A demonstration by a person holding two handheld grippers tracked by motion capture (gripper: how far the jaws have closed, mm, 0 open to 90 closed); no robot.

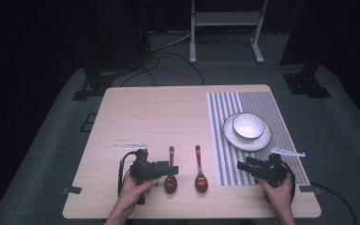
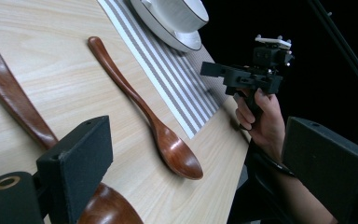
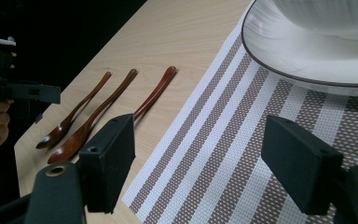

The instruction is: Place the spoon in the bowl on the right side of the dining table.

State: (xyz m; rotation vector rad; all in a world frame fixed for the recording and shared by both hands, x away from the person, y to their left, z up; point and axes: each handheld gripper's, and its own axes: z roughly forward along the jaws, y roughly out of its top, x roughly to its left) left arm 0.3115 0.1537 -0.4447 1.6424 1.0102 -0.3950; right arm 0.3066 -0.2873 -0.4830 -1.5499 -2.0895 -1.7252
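**Two spoons, both tongs spread wide**

The left tongs [image 1: 172, 169] are held apart right over the left spoon [image 1: 170, 180]. The right spoon [image 1: 200, 178] is seen at their 3 o'clock. The right tongs [image 1: 242, 165], also apart, are kept over the striped mat [image 1: 225, 154], with the bowl [image 1: 248, 125] and plate [image 1: 234, 138] at 12 o'clock.

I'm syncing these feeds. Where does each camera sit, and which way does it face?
High view: above the person's side, looking forward-down at the pale wooden table; forearms, left gripper, right gripper.
Left gripper view: on that gripper, facing brown wooden spoons; own open jaws.
Right gripper view: facing the grey-striped placemat; own open jaws.
Shared: white bowl.
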